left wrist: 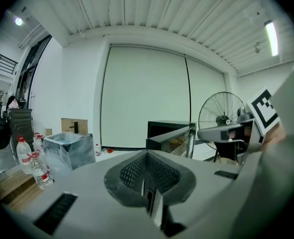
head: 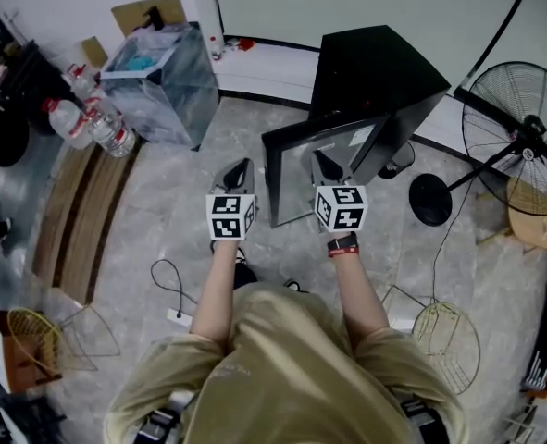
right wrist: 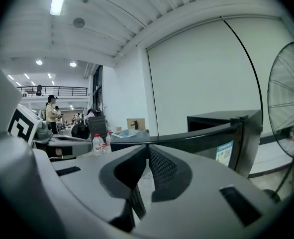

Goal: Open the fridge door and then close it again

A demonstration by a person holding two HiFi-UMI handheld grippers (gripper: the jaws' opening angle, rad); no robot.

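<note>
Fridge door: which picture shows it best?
The head view. From above you see most of the fridge door, swung open from the black fridge. The left gripper view shows the door small and far off. The right gripper view shows only its top edge and a sticker.

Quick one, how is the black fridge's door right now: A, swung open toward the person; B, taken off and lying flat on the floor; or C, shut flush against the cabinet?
A: in the head view the fridge door stands upright, angled out from the black fridge.
</note>
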